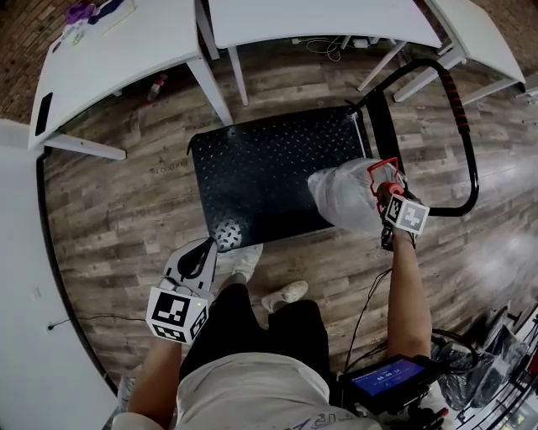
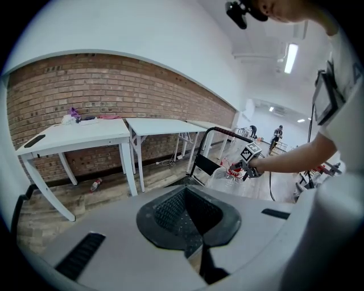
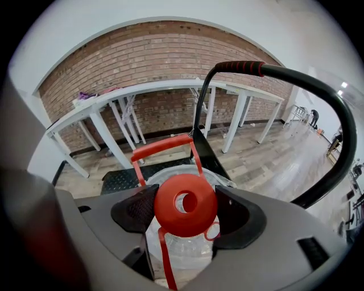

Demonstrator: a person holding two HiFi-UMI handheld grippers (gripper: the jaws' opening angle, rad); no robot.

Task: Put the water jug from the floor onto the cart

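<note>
The clear water jug point(image 1: 349, 195) with a red cap and red carry handle hangs tilted over the right end of the black cart platform point(image 1: 269, 168). I cannot tell whether it touches the deck. My right gripper point(image 1: 388, 197) is shut on its neck. In the right gripper view the red cap point(image 3: 186, 204) sits between the black pads point(image 3: 135, 209) of the right gripper point(image 3: 186, 219). My left gripper point(image 1: 197, 262) hangs shut and empty over the floor by the cart's front left corner. From the left gripper point(image 2: 193, 250) view, the jug point(image 2: 223, 177) shows far ahead.
The cart's curved handle point(image 1: 458, 109) with a red-and-black grip rises right beside the jug. White tables point(image 1: 311, 21) stand behind the cart, and a small bottle point(image 1: 157, 86) lies on the floor. The person's shoes point(image 1: 286, 294) are at the cart's front edge. A blue-screened device point(image 1: 388, 378) hangs lower right.
</note>
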